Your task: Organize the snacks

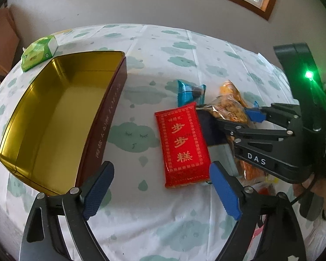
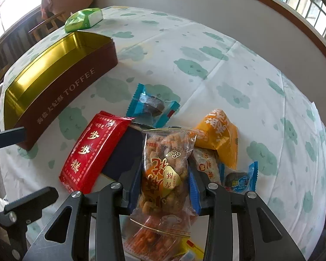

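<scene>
partly hidden, right gripper (image 2: 165,187) jaws clench the clear snack bag (image 2: 165,165); left gripper (image 1: 160,193) jaws released.

"TOFFEE" on tin (image 2: 60,93); "DAS" on right hand-held gripper (image 1: 234,117); "步步糕" on red packet (image 1: 182,143)

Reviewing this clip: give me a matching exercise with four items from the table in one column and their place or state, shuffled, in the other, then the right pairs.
Items:
1. toffee tin
2. red packet
3. clear bag of fried snacks
4. green tissue pack

Place or state:
A. clamped between the right gripper's pads
B. open, nothing inside
C. at the far table edge, behind the tin
D. flat on the cloth, ahead of the open left gripper

Pairs: 1-B, 2-D, 3-A, 4-C
</scene>
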Demonstrator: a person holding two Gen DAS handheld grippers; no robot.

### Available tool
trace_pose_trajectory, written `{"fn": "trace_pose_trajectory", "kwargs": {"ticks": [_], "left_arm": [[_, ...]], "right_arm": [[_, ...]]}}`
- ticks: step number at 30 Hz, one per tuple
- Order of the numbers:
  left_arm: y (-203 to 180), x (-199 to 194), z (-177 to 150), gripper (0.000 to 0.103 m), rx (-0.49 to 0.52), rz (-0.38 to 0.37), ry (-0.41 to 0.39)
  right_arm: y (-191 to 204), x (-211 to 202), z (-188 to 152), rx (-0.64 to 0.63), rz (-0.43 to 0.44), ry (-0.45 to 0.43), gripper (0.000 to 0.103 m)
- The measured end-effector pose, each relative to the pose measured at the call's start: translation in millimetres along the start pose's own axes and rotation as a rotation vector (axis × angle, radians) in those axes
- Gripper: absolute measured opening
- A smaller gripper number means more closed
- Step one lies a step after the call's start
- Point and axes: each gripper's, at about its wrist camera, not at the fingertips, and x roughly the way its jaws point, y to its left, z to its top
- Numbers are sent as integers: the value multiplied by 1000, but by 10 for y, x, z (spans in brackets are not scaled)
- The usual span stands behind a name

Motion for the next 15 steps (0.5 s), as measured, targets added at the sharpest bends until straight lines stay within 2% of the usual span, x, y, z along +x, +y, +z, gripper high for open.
{"fn": "trace_pose_trajectory", "kwargs": {"ticks": [4,15], "left_arm": [[22,38,11,79,-10,-25,15],[-25,125,73,77,-14,-78,40]], "right_arm": [[-20,8,15,1,6,-1,39],[-114,29,-25,18,-26,8,39]]}}
